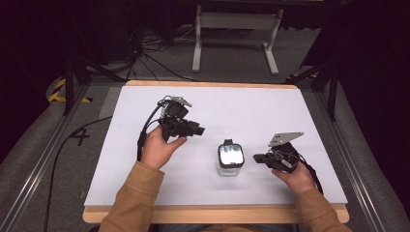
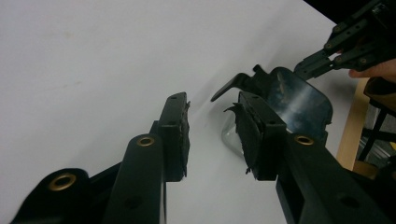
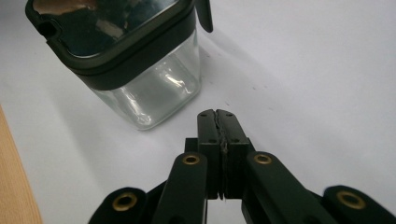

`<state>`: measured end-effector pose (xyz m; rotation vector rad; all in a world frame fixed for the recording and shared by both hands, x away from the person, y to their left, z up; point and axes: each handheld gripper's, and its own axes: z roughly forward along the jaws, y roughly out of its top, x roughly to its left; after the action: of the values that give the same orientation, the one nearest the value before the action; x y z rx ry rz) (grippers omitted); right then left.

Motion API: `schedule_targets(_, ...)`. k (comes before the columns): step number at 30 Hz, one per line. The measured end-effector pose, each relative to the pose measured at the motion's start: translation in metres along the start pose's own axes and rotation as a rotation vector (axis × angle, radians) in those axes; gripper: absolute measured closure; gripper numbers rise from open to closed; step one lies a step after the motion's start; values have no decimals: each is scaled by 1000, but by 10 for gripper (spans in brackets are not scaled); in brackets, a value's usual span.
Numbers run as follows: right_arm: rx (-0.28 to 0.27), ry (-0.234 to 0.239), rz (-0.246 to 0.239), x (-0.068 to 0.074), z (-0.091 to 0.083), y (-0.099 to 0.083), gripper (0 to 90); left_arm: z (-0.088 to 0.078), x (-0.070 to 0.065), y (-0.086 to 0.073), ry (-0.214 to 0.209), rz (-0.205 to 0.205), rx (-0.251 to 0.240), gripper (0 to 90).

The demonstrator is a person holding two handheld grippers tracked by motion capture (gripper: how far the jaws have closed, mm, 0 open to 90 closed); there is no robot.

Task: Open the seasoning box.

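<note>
nearest the person, the right hand (image 1: pixel 296 177) holds the right gripper (image 1: pixel 257 157) low over the white table (image 1: pixel 270 116), its jaws pressed together on nothing, tips pointing at the jar and just short of it. the jar (image 1: pixel 229 158), clear glass with a dark lid (image 3: pixel 100 28), stands between the two grippers near the table's front middle. farther back, the left gripper (image 1: pixel 199 130) hangs above the table with jaws apart, nothing between them.
</note>
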<state>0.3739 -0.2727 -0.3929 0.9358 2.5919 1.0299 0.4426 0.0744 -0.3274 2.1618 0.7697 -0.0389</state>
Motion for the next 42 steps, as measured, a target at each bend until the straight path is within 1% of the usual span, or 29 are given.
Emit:
schedule_targets(1,-4,-4,5,0,-1,-1,892,5,-3,2,-15,19,3,636)
schedule_targets(2,-2,-8,5,-1,-2,-2,891,9,-6,4,-41,44,4,636)
schedule_targets(3,-2,-8,10,0,-2,-3,891,13,-9,5,-61,57,1,634)
schedule_targets(5,-3,-11,6,0,-2,-4,891,20,-12,7,-71,62,-7,647)
schedule_targets(7,2,-12,9,2,-2,-5,891,26,-15,9,-71,77,-13,663)
schedule_targets(8,2,-14,7,2,-2,-5,891,30,-18,11,-70,93,-13,669)
schedule_targets(9,2,-14,4,2,-2,-6,891,32,-19,12,-63,102,-13,682)
schedule_targets(10,2,-11,7,3,-2,-6,891,35,-22,13,-38,108,-13,714)
schedule_targets(12,5,-14,5,4,-2,-8,890,41,-24,14,0,108,-9,773)
schedule_targets(13,1,-12,9,5,-3,-9,891,43,-24,15,9,106,-6,791)
schedule_targets(14,1,-12,9,5,-3,-9,891,46,-23,16,16,99,-8,791)
schedule_targets(15,-1,-13,1,6,-4,-9,891,48,-22,16,6,95,-11,804)
schedule_targets(17,-1,-15,0,8,-5,-11,891,53,-20,17,-35,77,-13,804)
schedule_targets(18,-1,-13,3,9,-5,-12,891,57,-19,18,-56,69,-5,796)
schedule_targets(20,1,-19,6,8,-6,-14,890,64,-18,19,-76,58,0,782)
schedule_targets(22,-1,-18,13,8,-6,-15,891,70,-16,19,-89,48,15,750)
schedule_targets(23,1,-19,12,8,-7,-16,891,72,-15,19,-99,36,19,738)
schedule_targets(25,0,-19,14,9,-7,-17,891,74,-13,19,-100,34,17,741)
schedule_targets(26,0,-17,17,9,-8,-17,891,75,-13,18,-104,24,18,749)
schedule_targets(27,1,-18,15,9,-8,-17,891,75,-13,18,-112,25,17,760)
schedule_targets(29,-1,-17,16,9,-8,-17,891,77,-14,18,-109,30,20,770)
schedule_targets(31,0,-15,15,8,-6,-17,891,79,-14,18,-115,34,25,787)
schedule_targets(34,5,-12,14,9,-5,-17,890,81,-15,18,-115,30,26,794)
schedule_targets(37,0,-12,12,10,-6,-16,890,82,-14,18,-127,30,20,800)
schedule_targets(40,-4,-3,16,11,-7,-16,890,83,-14,18,-137,29,18,828)
schedule_targets(41,-7,-3,14,11,-7,-15,890,83,-14,18,-146,33,23,836)
schedule_targets(42,-7,-1,12,12,-6,-14,890,83,-14,18,-141,37,21,856)
